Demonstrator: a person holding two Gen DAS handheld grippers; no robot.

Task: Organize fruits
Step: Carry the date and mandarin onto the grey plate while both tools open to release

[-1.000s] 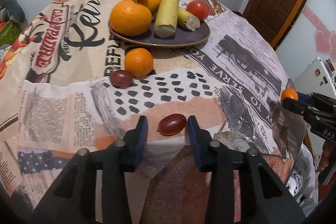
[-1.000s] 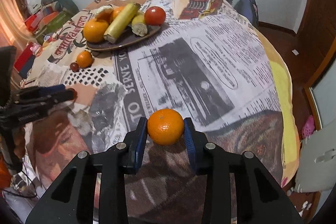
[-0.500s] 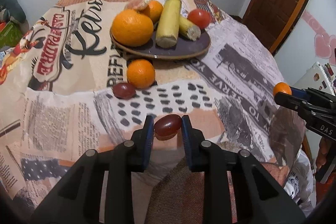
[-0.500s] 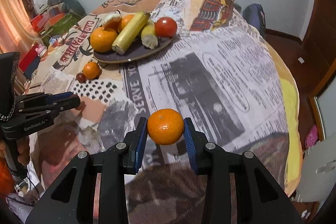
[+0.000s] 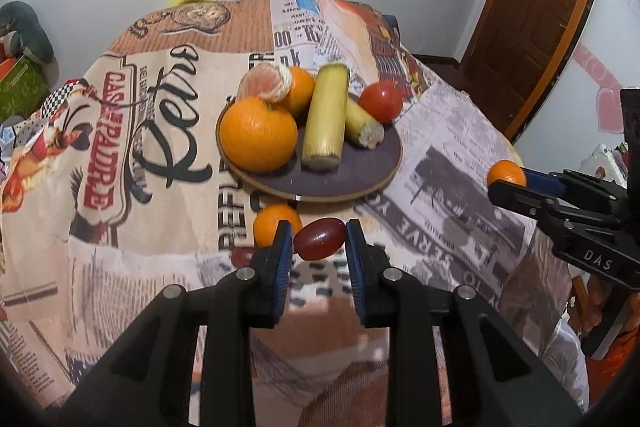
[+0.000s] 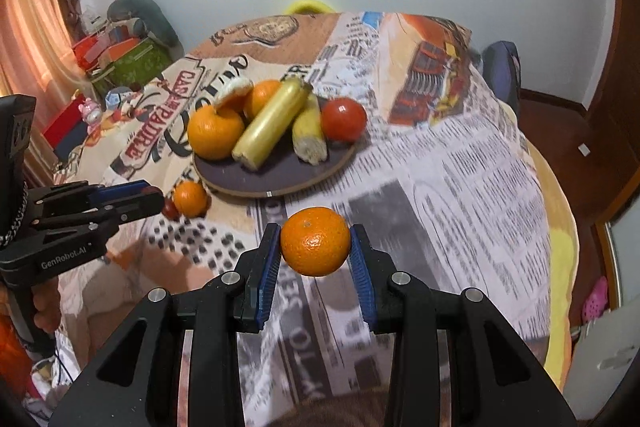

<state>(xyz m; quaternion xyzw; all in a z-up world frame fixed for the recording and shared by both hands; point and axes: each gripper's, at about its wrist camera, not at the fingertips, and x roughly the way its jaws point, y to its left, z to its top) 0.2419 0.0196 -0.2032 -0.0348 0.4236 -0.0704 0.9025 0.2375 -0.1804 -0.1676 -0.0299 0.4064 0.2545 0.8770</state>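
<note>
From the left wrist: left claw [image 5: 319, 247] clamped on a dark red grape [image 5: 320, 244], pinched across its long axis and raised clear of the tabletop [image 5: 132, 211], likely so it can go over the rim of the dark plate [image 5: 360, 175] just ahead. On that plate: a big orange [image 5: 259, 134], a peeled mandarin [image 5: 264, 87], two pieces of corn cob [image 5: 325, 117], a tomato [image 5: 381, 101]; crowded at the back, bare at the near edge, so probably room there. Beside the near rim, on the cloth, a loose mandarin [image 5: 272, 225] with a second grape [image 5: 242, 258] half hidden behind the claw finger. From the right wrist: right claw [image 6: 315, 247] closed on a small orange [image 6: 315, 242], gripped at its widest part and held above the newsprint cloth, short of the plate [image 6: 244, 183]. Both fruits seemingly bound for the plate; two loose ones apparently left to gather.
</note>
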